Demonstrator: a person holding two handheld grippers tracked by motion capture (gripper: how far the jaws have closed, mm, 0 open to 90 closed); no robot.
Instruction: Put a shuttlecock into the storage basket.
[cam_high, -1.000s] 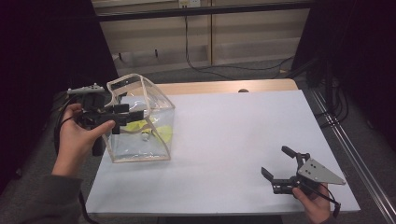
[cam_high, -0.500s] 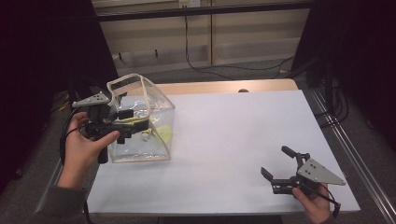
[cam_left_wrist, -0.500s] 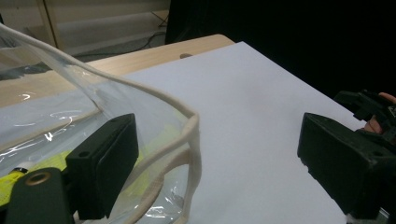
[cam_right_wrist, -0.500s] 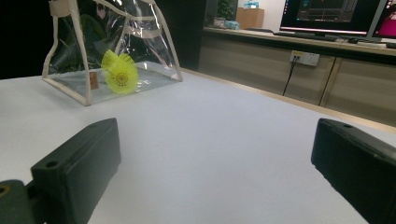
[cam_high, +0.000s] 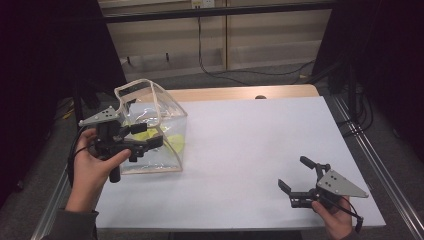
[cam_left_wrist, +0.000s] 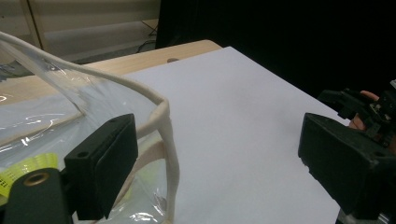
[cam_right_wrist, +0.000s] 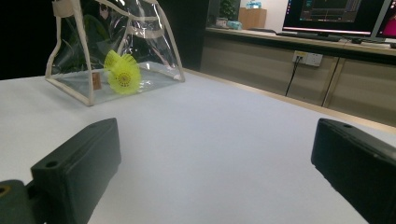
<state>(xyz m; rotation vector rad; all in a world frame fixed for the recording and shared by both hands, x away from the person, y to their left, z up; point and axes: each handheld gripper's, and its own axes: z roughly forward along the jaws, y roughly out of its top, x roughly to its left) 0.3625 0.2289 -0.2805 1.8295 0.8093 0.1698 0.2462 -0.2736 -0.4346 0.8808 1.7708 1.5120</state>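
Presently the clear pouch (cam_high: 152, 131) stands at the surface's (cam_high: 250, 150) left edge, yellow shuttlecocks (cam_right_wrist: 122, 71) inside. Left gripper (cam_high: 145, 142) fingers released, spread about the cream-trimmed corner, jaws just opening; right gripper (cam_high: 297, 175) likewise unclenched, well apart. Pouch judged light, floppy, slick film; take the stiffer trim. Right gripper view resolves the shuttlecocks' feathered skirts; high view gives yellow smears

**Quiet Backdrop Behind a White Table**

A white table (cam_high: 250, 150) is sitting on a wooden top (cam_high: 225, 93) that is showing along its far edge. Black cables (cam_high: 220, 70) are trailing over the floor beyond, while a monitor (cam_right_wrist: 336, 16) is glowing above a wall socket (cam_right_wrist: 308, 58).
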